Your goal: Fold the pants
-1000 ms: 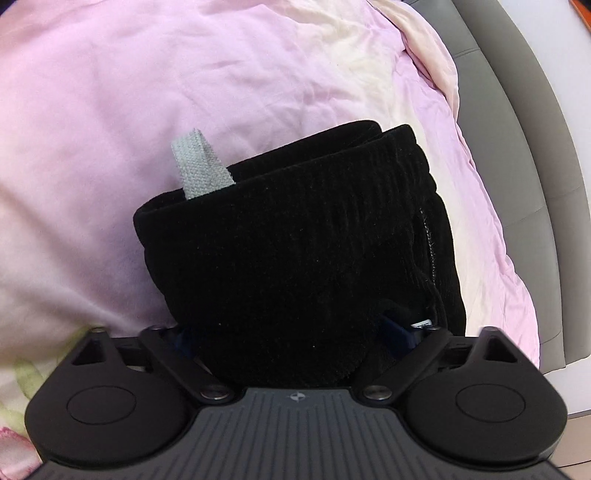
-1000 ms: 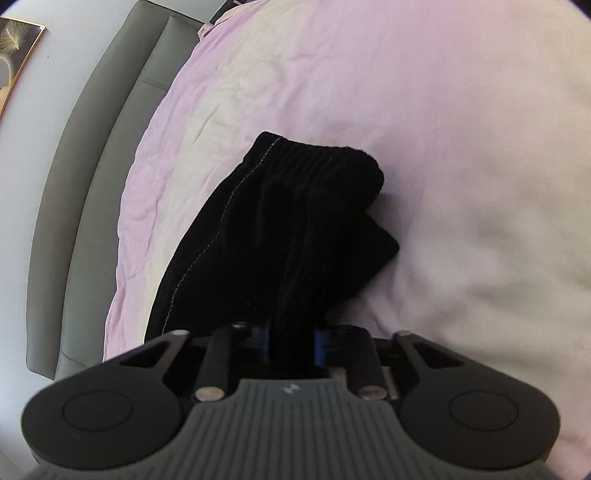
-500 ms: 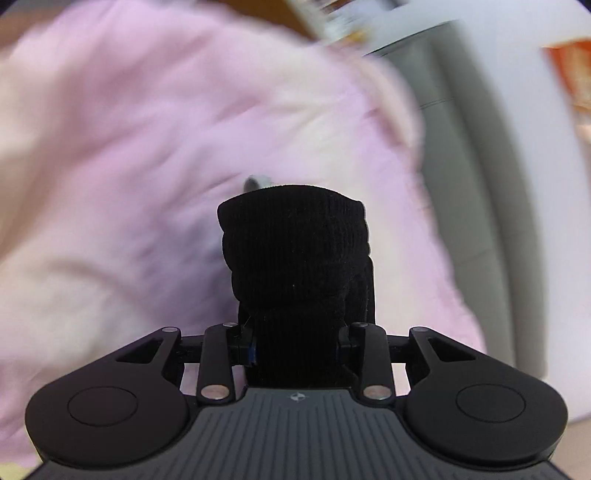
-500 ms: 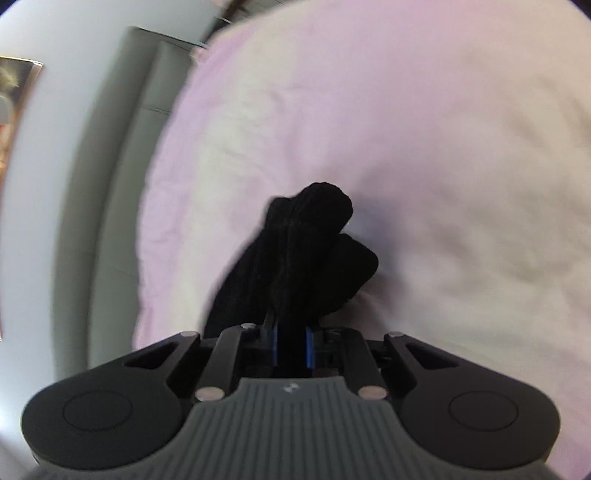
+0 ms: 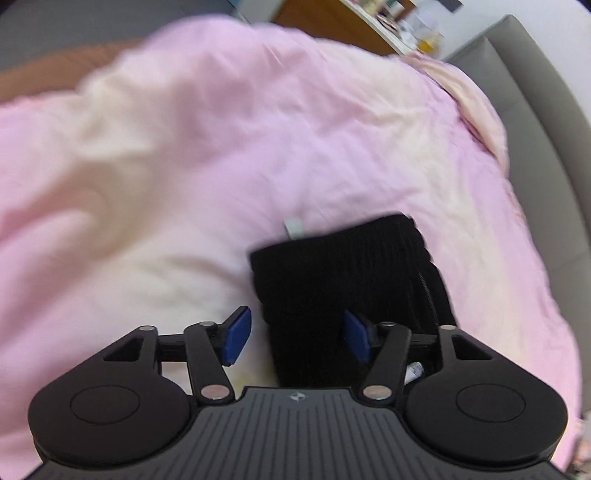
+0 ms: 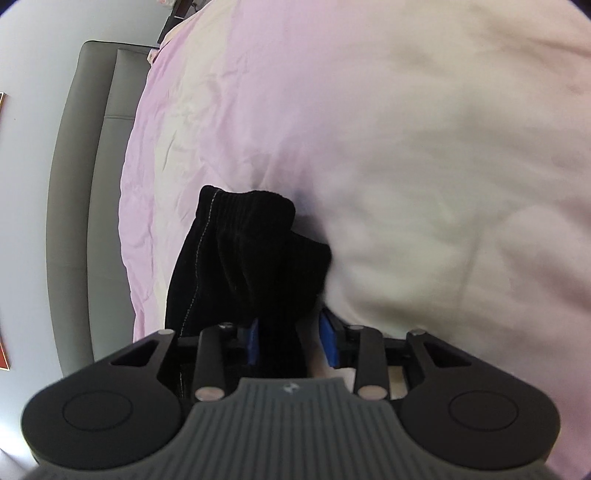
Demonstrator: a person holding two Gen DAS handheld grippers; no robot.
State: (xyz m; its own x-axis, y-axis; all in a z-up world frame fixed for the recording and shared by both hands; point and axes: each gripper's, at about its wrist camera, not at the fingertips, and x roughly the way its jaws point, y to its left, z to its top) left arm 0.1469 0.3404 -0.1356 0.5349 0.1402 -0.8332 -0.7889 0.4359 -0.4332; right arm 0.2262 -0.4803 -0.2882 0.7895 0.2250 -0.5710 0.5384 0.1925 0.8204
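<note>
The black ribbed pants (image 5: pixel 351 266) lie as a folded bundle on the pink and cream duvet (image 5: pixel 184 166), a grey cord end (image 5: pixel 294 228) poking out at their far edge. My left gripper (image 5: pixel 297 338) hovers above the near end with its jaws opening; the cloth sits between the blue pads, and the left pad (image 5: pixel 238 336) is clear of it. In the right wrist view the pants (image 6: pixel 251 258) run up from my right gripper (image 6: pixel 291 341), whose jaws are also opening. A fold hangs beside its left pad (image 6: pixel 253 341), with a gap to the other pad.
A grey padded headboard (image 5: pixel 535 110) borders the bed on the right of the left wrist view and shows as the headboard (image 6: pixel 92 184) on the left of the right wrist view. A wooden shelf unit (image 5: pixel 369 18) stands beyond the bed. The duvet (image 6: pixel 406 147) spreads widely around the bundle.
The left gripper pinched the pants, rose and pulled back, and now its jaws stand apart. The right gripper's jaws, shut tight on a fold before, have spread with cloth still between them.
</note>
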